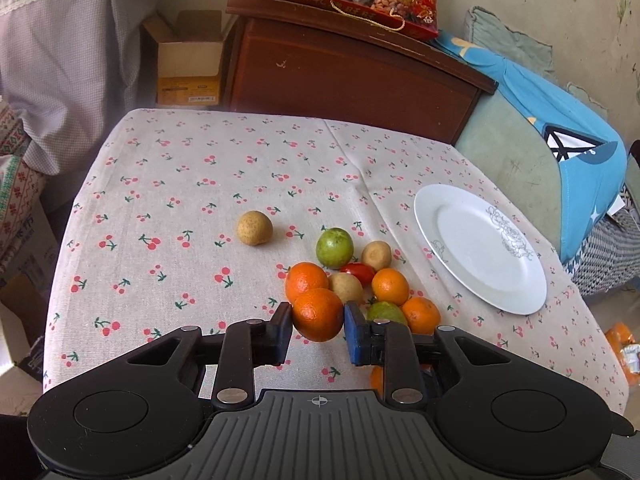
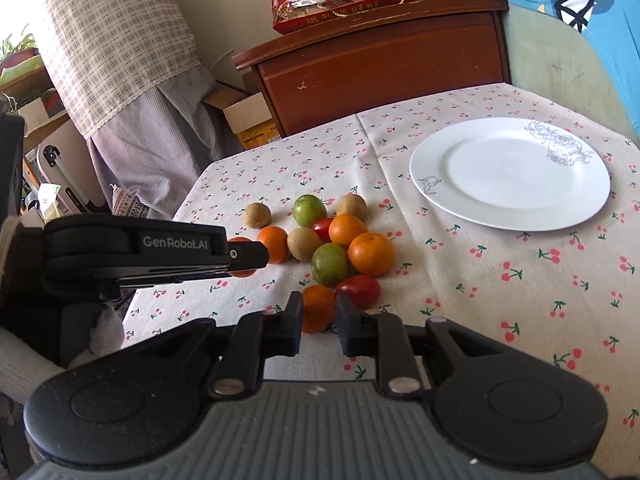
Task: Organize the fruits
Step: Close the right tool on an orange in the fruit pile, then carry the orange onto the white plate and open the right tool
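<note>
Two tools each clamp an orange at the near edge of a fruit cluster on the cherry-print surface (image 1: 200, 184). In the left wrist view, the left tool (image 1: 318, 326) at lower centre of the frame has its pads pressed on both sides of a large orange (image 1: 318, 314), which sits at the front of the heap. Behind it, toward mid-frame, lie another orange (image 1: 306, 278), a brown kiwi (image 1: 345, 287), a red tomato (image 1: 358, 273), a green fruit (image 1: 334, 247), a second kiwi (image 1: 376, 255) and two more oranges (image 1: 390, 286) (image 1: 421, 314) to the right. One kiwi (image 1: 254, 227) lies apart, left of the group.

In the right wrist view, the right tool (image 2: 319, 320) at lower centre grips a small orange (image 2: 318, 307) between its pads. A red tomato (image 2: 359, 290) touches that orange on the right, and a green fruit (image 2: 330, 263) lies just behind both. The left tool also shows here from the side, entering at mid-left of the frame, its tip over an orange that is mostly hidden.

An empty white plate (image 2: 510, 148) with a grey flower drawing rests on the surface in the upper right of the right wrist view, well apart from the fruit. Beyond the surface stand a brown wooden cabinet (image 2: 380, 68) with a red snack box (image 2: 352, 4) on top and an open cardboard box (image 1: 188, 60).
</note>
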Demonstrator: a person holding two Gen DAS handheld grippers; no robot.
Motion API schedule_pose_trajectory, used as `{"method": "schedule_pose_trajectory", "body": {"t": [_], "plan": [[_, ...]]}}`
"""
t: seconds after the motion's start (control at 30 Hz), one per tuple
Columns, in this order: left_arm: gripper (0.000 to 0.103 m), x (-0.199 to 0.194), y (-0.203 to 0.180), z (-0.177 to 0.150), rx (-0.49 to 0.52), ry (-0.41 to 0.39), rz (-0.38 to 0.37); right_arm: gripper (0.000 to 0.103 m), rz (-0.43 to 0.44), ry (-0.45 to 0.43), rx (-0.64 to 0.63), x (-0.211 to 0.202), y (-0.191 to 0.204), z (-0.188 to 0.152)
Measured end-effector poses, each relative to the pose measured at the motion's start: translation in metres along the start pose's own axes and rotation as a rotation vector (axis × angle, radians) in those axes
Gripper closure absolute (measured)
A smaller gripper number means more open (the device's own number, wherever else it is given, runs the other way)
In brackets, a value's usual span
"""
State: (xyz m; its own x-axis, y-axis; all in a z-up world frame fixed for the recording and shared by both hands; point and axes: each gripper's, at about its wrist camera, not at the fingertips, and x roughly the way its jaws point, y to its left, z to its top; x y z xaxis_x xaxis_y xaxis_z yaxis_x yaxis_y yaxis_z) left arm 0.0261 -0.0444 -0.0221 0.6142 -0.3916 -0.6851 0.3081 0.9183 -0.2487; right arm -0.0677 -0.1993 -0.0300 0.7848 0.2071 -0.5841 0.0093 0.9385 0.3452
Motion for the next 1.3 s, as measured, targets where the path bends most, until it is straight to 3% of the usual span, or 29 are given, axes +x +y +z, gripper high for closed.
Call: {"method": "schedule_pose_trajectory", "body": {"t": [0.07,0.13,0.2,0.4,0.5,0.67,0.8,1.0,1.13,1.3], "plan": [[0.078,0.0,0.0,-0.001,0.004,0.002,0.004,0.078,0.01,-0.004,-0.013,-0.001,0.003,0.0],[0.078,0.0,0.001,-0.002,0.003,0.005,-0.005,0.066,0.01,0.004,-0.023,0.002,0.005,-0.001],[0.078,0.002,0.002,-0.003,0.009,0.011,0.008,0.064,0.001,0.013,-0.031,0.008,0.007,-0.002],[0.077,0.017,0.006,-0.009,0.0,0.046,0.04,0.065,-0.034,0.034,-0.037,0.019,0.007,-0.005],[0.077,0.017,0.003,-0.01,0.023,0.035,0.048,0.072,-0.035,0.029,-0.021,0.02,0.004,-0.006],[0.078,0.016,0.0,-0.01,0.027,0.027,0.056,0.073,-0.034,0.029,-0.026,0.016,0.004,-0.006],[0.078,0.006,-0.003,-0.004,0.008,-0.001,0.041,0.073,-0.042,-0.032,-0.013,-0.002,0.0,0.004],[0.078,-0.005,-0.023,0.023,-0.003,-0.049,-0.075,0.073,-0.157,-0.169,0.06,-0.024,-0.031,0.034],[0.078,0.009,-0.048,0.04,0.013,-0.047,-0.145,0.073,-0.219,-0.2,0.142,-0.025,-0.06,0.043],[0.078,0.037,-0.074,0.046,0.065,-0.015,-0.178,0.073,-0.268,-0.202,0.189,-0.016,-0.084,0.047]]}}
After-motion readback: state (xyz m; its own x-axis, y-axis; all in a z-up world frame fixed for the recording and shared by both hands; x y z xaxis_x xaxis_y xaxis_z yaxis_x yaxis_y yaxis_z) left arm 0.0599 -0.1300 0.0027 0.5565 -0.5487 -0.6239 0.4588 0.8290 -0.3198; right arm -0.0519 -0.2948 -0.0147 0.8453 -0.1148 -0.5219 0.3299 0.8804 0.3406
